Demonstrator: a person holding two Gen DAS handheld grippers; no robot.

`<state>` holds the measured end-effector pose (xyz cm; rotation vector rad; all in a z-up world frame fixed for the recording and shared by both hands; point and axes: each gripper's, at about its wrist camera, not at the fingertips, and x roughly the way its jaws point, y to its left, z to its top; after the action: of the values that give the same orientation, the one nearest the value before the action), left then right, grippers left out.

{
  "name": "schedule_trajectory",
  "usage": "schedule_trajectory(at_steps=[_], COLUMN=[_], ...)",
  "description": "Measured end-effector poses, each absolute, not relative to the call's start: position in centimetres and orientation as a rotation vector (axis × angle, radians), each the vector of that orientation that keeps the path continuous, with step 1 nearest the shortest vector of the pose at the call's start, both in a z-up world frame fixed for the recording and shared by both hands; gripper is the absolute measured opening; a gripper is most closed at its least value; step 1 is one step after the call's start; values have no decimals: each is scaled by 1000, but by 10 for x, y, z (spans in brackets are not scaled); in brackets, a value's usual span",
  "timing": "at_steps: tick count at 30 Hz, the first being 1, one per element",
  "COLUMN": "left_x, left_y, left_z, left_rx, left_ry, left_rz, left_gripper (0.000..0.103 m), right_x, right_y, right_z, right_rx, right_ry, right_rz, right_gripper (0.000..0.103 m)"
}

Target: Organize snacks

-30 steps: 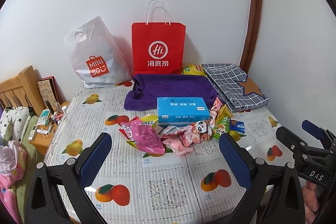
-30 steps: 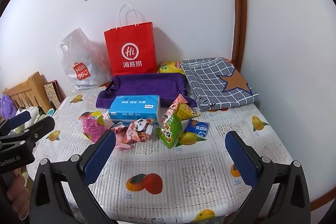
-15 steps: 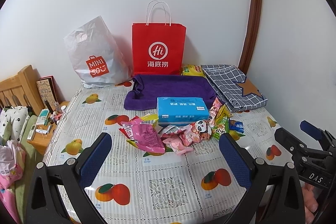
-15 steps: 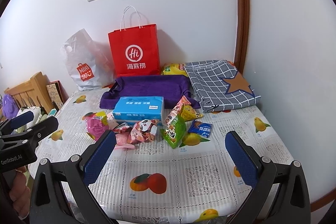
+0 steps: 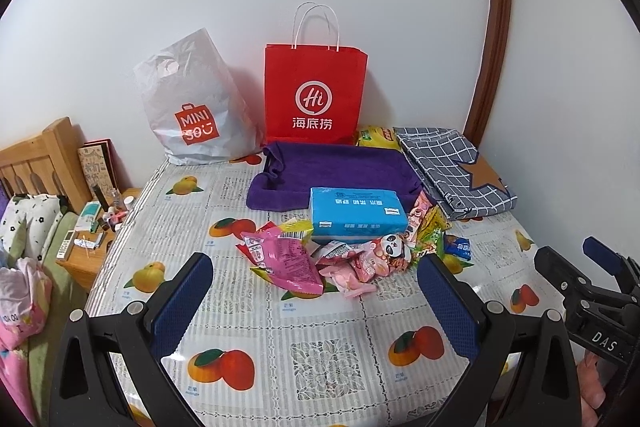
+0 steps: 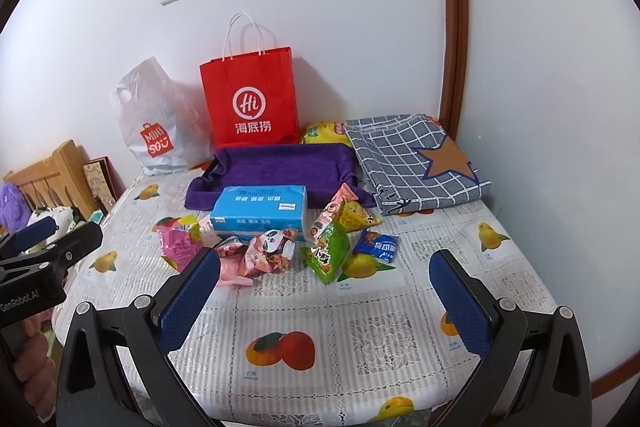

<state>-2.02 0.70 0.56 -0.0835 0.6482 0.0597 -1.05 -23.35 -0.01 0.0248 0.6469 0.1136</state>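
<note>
Here, the left gripper (image 5: pixel 316 279) is held spread and empty over the table (image 5: pixel 256 327); snack packets (image 6: pixel 276 247) are heaped centrally before a blue tissue pack (image 6: pixel 260 207); the right gripper (image 6: pixel 326 277) is likewise spread, empty.

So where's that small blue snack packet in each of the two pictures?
Left wrist view: blue snack packet lies right of centre, partly hidden behind the pile's green packets.
Right wrist view: blue snack packet lies just right of centre, in full view.
Shared landmark: the red paper bag against the wall.
</note>
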Motion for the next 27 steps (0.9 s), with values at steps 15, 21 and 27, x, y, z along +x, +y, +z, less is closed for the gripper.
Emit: schedule_trajectory(at_steps=[15, 21, 27], left_x=[-23, -24, -25], left_y=[8, 9, 11], left_z=[9, 7, 7], left_rx=[-89, -89, -83], left_ry=[635, 622, 608], left_rz=[15, 19, 27], left_gripper=[102, 102, 102], right_x=[-12, -11, -13], right_y=[-223, -220, -224], right_z=[6, 3, 5], right_rx=[-29, -53, -4], right_ry=[625, 633, 594], right_rz=[140, 134, 149], right_gripper=[103, 103, 103])
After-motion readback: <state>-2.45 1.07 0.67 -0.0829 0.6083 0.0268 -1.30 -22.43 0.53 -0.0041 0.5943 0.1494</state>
